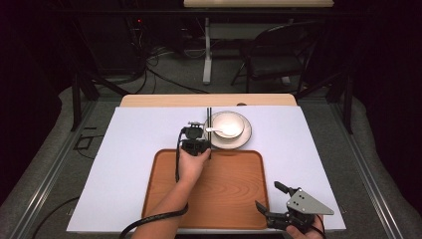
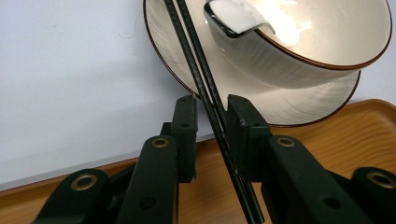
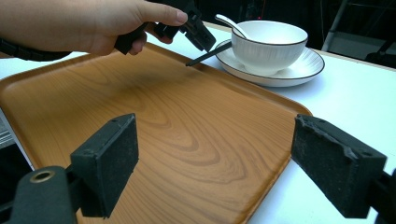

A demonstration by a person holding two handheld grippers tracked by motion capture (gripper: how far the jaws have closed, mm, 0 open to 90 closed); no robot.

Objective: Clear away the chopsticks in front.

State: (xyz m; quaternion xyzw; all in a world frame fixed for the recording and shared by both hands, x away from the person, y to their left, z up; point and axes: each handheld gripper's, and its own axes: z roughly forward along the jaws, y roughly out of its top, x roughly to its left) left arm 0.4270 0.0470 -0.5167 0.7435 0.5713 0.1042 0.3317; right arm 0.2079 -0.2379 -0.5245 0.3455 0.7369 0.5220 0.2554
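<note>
Right gripper (image 1: pixel 276 199) sits nearest me, at the near right corner of the rectangular wooden tray (image 1: pixel 224 194), held in my right hand; its jaws stand wide apart with nothing between them. In the right gripper view the two black pads frame the tray's bare grain.

Tray lies on the white sheet covering the worktop (image 1: pixel 139 144).

Farther in, my left hand (image 1: pixel 191 162) reaches over the tray's far edge and carries the left gripper (image 2: pixel 212 121). A pair of thin black chopsticks (image 2: pixel 205 93) runs between its jaws. In the left gripper view the sticks lie against the right-hand pad, with a gap showing on the left-hand side, so the jaws are part closed around the pair; I cannot tell if both pads press on it. The sticks' near end pokes out over the tray's far rim, and the far length rests across the left rim of the white ribbed saucer with a dark edge line (image 1: pixel 246 137).

Saucer sits just beyond the tray on the sheet. On it stands a white ceramic bowl (image 1: pixel 229 124), and a white ceramic spoon (image 1: pixel 217 130) lies inside, handle toward the left gripper.
</note>
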